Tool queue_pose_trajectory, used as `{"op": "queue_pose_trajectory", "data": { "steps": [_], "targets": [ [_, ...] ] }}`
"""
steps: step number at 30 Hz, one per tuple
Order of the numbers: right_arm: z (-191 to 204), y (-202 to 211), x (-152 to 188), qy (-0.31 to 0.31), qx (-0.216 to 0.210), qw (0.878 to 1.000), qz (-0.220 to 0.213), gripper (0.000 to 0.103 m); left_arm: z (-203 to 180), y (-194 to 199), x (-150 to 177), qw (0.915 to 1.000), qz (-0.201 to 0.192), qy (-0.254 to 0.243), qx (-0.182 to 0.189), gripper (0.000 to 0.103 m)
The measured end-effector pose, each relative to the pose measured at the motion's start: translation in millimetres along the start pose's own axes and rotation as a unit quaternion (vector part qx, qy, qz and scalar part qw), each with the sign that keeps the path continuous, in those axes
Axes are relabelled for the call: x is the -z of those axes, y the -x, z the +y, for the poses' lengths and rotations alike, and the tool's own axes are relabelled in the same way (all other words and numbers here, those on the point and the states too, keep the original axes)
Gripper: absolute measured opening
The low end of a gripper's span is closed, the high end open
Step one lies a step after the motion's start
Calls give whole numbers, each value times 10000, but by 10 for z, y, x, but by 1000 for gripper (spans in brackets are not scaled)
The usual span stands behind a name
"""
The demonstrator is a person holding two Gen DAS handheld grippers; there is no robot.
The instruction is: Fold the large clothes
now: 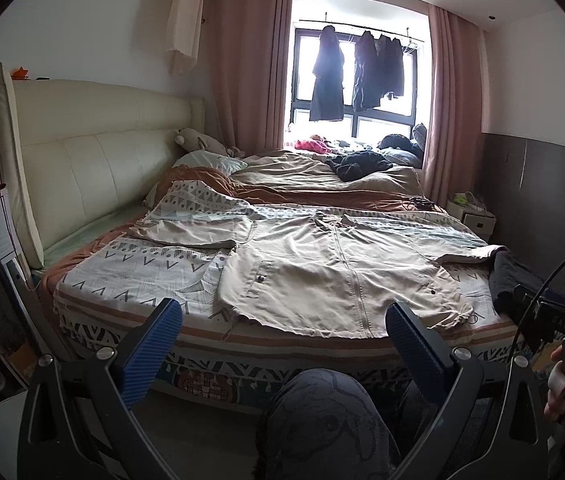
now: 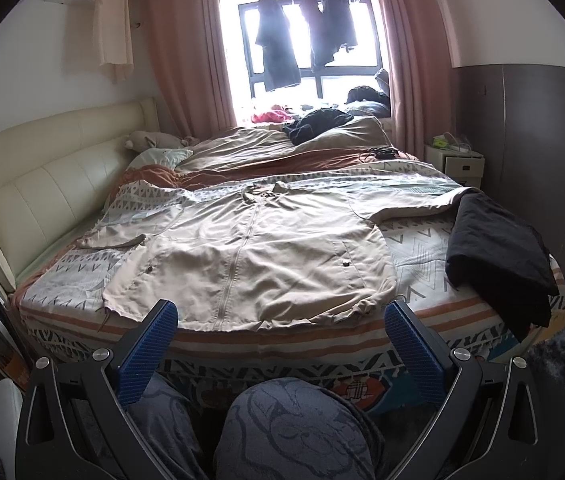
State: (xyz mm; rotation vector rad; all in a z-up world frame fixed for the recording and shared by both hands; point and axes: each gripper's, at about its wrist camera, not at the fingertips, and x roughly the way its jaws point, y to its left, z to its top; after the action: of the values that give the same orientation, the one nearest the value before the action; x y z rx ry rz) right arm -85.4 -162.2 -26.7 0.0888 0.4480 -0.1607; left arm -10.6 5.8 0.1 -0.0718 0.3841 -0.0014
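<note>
A large beige zip jacket [image 1: 334,268] lies spread flat, front up, on the patterned bedspread [image 1: 142,264], hem toward me and both sleeves stretched out sideways. It also shows in the right wrist view [image 2: 250,252]. My left gripper [image 1: 282,320] is open and empty, held back from the bed's near edge in front of the hem. My right gripper [image 2: 280,320] is open and empty too, also short of the hem. My right gripper's body shows at the right edge of the left wrist view [image 1: 550,316].
A folded dark garment [image 2: 498,256] lies at the bed's right corner beside the jacket. A rumpled duvet [image 2: 282,148], pillows and dark clothes lie farther back. A cream headboard [image 1: 94,168] is on the left, a nightstand [image 2: 462,164] on the right. My knees [image 2: 294,428] are below the grippers.
</note>
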Motion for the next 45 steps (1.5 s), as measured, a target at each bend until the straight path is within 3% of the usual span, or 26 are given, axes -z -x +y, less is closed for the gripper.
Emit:
{"op": "queue_pose_trajectory", "data": {
  "steps": [10,36,45],
  "targets": [
    [-112,5,6,-89,-39,9999,-56,103,-10,-7,-40,10000,-34,4,46,103],
    [63,31,43,147,-46,9998,-101,103,207,37,50,9999,1,153,45,103],
    [125,-107,-36,67,-45,9999,-123,103,375,-112,-34,9997,45,246,45,103]
  ]
}}
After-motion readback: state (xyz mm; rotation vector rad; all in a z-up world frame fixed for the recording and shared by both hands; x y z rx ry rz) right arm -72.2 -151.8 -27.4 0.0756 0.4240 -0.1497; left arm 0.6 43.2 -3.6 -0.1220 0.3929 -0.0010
